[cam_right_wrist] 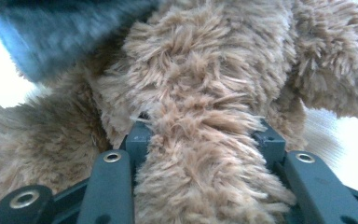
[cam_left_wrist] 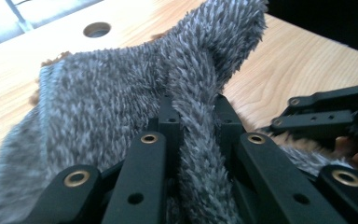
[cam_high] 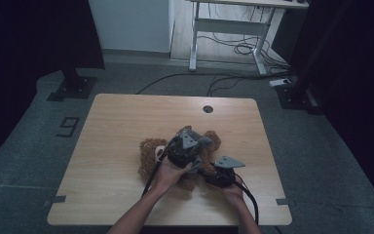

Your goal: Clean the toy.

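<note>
Grey fleece, a small plush garment (cam_left_wrist: 121, 107), was pinched in a fold by our left gripper (cam_left_wrist: 193, 135), jaws nearly shut on it, above the brown teddy bear (cam_high: 152, 155) lying near the centre of the wooden table (cam_high: 117, 122). Our right gripper (cam_right_wrist: 200, 140) clamped a thick limb of the bear, jaws held partway apart by the fur. To dress or undress it well, we judged the right should anchor the bear while the left eased the fleece along the body, not upward. Toward twelve o'clock sat a cable hole (cam_high: 208, 108), well apart; only the gripper cables (cam_high: 153, 175) at six o'clock might snag.
</note>
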The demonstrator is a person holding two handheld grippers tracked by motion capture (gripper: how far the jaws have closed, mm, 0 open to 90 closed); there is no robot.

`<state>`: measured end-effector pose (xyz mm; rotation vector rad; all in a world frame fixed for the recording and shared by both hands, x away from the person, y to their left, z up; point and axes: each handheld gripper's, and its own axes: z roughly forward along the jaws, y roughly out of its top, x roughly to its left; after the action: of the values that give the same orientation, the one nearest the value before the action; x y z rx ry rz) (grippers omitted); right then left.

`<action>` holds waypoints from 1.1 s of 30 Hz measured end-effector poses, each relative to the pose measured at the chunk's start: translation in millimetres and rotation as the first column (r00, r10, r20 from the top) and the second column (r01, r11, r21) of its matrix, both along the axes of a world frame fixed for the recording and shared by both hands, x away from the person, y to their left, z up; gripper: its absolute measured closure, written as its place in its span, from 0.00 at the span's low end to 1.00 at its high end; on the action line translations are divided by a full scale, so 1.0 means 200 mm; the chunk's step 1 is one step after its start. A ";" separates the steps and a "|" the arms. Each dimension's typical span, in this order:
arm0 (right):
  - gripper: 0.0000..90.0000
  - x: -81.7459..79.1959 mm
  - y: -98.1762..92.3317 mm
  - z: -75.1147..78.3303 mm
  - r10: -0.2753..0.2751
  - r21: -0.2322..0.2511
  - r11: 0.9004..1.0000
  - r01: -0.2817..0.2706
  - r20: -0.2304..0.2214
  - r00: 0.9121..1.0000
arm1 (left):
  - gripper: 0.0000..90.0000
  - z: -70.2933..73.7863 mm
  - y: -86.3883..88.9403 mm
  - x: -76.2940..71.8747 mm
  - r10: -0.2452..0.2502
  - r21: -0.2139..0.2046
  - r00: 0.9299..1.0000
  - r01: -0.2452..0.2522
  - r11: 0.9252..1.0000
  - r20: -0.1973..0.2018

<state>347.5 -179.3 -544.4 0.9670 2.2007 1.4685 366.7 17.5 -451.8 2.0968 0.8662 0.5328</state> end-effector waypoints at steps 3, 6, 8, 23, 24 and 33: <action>0.60 0.00 0.00 0.00 -0.003 0.002 1.000 0.003 -0.002 1.000 | 0.87 0.00 0.09 0.00 0.047 0.032 0.999 -0.048 0.998 0.022; 0.60 0.00 0.00 0.00 -0.004 0.007 1.000 0.004 -0.003 1.000 | 0.87 -0.02 0.22 -0.01 0.080 0.002 0.997 -0.080 0.997 0.008; 0.60 0.00 0.00 0.00 -0.003 0.006 1.000 0.003 -0.002 1.000 | 0.87 -0.02 0.31 -0.02 0.084 -0.048 0.996 -0.084 0.995 -0.005; 0.61 -0.01 0.02 -0.01 0.002 -0.009 1.000 -0.002 -0.003 1.000 | 0.87 0.01 0.61 -0.08 0.214 -0.136 0.975 -0.206 0.969 0.050; 0.60 -0.01 0.02 -0.01 0.002 -0.009 1.000 -0.002 -0.004 1.000 | 0.87 0.00 0.64 -0.08 0.226 -0.129 0.973 -0.218 0.967 0.047; 0.61 0.00 0.02 -0.02 -0.001 -0.003 1.000 0.001 -0.009 1.000 | 0.88 -0.17 0.83 -0.11 0.296 -0.088 0.955 -0.296 0.951 -0.020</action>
<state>346.7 -175.6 -547.9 0.9753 2.2079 1.4630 344.6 183.1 -486.7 1.8976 1.1975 0.6297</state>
